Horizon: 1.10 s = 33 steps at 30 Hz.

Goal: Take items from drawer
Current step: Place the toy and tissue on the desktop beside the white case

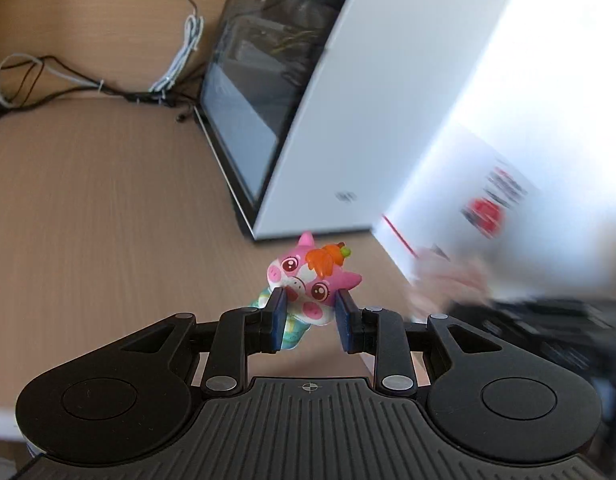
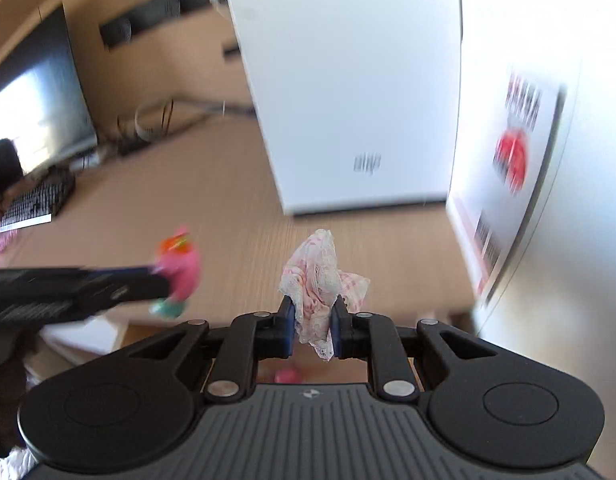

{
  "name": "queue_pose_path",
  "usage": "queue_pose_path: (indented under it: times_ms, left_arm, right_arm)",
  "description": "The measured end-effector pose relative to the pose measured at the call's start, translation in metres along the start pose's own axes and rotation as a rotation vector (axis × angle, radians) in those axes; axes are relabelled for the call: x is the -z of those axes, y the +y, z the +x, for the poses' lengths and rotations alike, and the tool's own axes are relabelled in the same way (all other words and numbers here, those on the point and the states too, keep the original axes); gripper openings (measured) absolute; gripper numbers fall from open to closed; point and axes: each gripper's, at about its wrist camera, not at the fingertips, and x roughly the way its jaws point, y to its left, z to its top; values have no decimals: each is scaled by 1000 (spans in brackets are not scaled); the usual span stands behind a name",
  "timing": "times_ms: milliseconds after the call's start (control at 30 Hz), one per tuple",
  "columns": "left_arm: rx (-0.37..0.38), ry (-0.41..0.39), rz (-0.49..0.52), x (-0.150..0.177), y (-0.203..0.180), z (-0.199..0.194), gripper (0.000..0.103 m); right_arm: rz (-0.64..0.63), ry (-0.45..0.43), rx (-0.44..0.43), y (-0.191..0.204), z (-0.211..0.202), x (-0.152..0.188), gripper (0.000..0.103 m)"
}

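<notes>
Your left gripper [image 1: 310, 312], black with blue-padded fingers [image 1: 277, 316], is clamped part-way closed on a small pink cartoon pig figurine with an orange tuft [image 1: 308, 280]; the toy sits tilted between the pads. The gripper points forward and downward, raised clear of the table.

Your right gripper [image 2: 312, 322], the same black build, has its fingers [image 2: 289, 326] pinched nearly together on a crumpled white-and-pink lace-trimmed cloth [image 2: 320, 280], which bunches up above the pads and hangs just below them. It also points forward and downward. In the right wrist view, your left gripper reaches in from the left edge, blurred.
</notes>
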Motion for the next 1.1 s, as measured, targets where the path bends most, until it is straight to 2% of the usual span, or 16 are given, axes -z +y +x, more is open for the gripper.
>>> queue_pose_path:
  times_ms: [100, 200, 267, 367, 467, 600, 667, 833, 933, 1033, 1100]
  left_arm:
    - [-72, 27, -41, -9, 11, 45, 31]
    - [-134, 79, -36, -6, 28, 81, 33]
    - [-116, 18, -5, -1, 33, 84, 31]
    - [-98, 12, 20, 0, 31, 90, 29]
    - [-89, -9, 25, 0, 31, 92, 29]
    - [-56, -126, -60, -3, 35, 71, 30]
    - [-51, -149, -87, -10, 38, 64, 30]
    - [-105, -164, -94, -19, 41, 51, 30]
    - [-173, -138, -108, -18, 50, 46, 30]
    - [-228, -119, -120, -15, 57, 40, 30]
    - [-224, -120, -137, -10, 61, 34, 30]
  right_arm:
    - [-13, -8, 28, -3, 9, -11, 17]
    - [-15, 20, 33, -7, 29, -14, 17]
    - [-25, 44, 45, -8, 42, -12, 17]
    - [-32, 80, 65, -14, 61, -15, 17]
    - [-25, 105, 70, -19, 81, -19, 17]
    - [-76, 90, 78, -16, 114, -31, 17]
    - [-115, 82, 94, -12, 133, -36, 17]
    - [-195, 82, 105, -1, 172, -39, 17]
    - [-225, 90, 109, 2, 184, -34, 18]
    - [-239, 81, 100, 5, 182, -31, 27]
    - [-239, 75, 85, 6, 180, -30, 44]
